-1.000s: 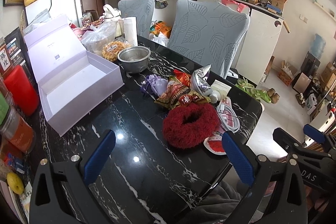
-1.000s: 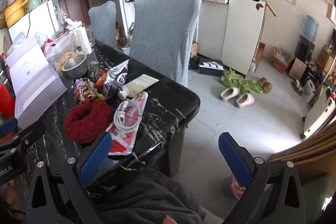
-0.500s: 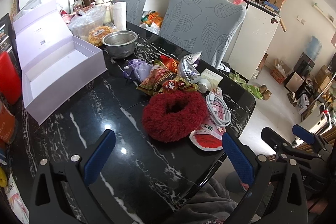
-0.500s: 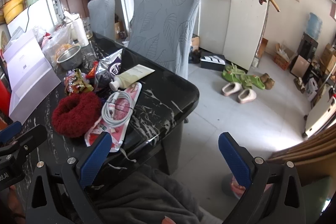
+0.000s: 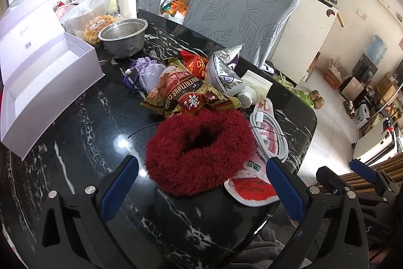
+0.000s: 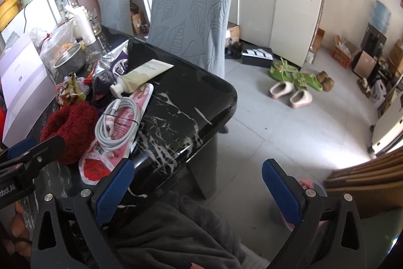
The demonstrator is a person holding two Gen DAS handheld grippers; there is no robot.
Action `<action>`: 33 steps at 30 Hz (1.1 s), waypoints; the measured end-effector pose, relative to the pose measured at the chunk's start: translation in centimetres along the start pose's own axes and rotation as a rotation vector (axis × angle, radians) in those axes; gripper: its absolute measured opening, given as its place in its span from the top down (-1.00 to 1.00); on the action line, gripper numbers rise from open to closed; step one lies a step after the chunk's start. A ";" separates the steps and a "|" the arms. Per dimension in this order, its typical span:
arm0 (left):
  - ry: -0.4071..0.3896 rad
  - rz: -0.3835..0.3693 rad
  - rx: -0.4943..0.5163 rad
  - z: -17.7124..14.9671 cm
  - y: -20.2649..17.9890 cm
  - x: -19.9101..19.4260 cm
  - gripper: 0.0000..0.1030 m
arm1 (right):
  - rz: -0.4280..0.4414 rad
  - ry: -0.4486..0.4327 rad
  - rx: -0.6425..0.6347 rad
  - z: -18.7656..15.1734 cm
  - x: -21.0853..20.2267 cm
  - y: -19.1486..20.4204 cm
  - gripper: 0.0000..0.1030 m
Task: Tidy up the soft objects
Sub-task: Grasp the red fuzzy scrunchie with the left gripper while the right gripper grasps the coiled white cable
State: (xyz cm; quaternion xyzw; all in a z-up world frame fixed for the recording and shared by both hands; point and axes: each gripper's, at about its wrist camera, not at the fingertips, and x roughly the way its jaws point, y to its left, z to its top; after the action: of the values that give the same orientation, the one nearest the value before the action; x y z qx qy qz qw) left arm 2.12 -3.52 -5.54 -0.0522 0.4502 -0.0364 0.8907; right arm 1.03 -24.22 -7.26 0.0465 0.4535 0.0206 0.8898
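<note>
Left tool (image 5: 201, 189) is spread wide, hovering just short of the fuzzy red ring (image 5: 199, 151) — a chunky, plush donut shape near the tabletop (image 5: 75, 143) front edge. Behind it, a crinkly snack bag (image 5: 183, 95) reads "NUTRITIOUS". A coiled white cable (image 5: 270, 136) lies on a pink packet beside it. The white box (image 5: 47, 85) stands open. Right tool (image 6: 196, 190) — wide too, holding nothing.
</note>
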 end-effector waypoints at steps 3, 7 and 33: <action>0.013 0.001 0.000 0.4 -0.1 1.1 -1.00 | 0.001 0.010 0.010 0.2 0.5 -0.3 -1.00; 0.045 -0.004 0.000 0.8 -0.2 2.7 -1.00 | -0.008 0.011 0.012 0.5 0.8 -0.5 -1.00; 0.052 -0.049 0.031 1.3 0.3 4.8 -0.24 | 0.056 0.002 -0.065 2.0 3.2 2.0 -1.00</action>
State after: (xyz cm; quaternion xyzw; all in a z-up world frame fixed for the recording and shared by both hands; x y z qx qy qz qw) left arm 5.97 -3.70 -8.66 -0.0484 0.4709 -0.0668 0.8783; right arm 4.54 -22.10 -8.41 0.0301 0.4519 0.0604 0.8895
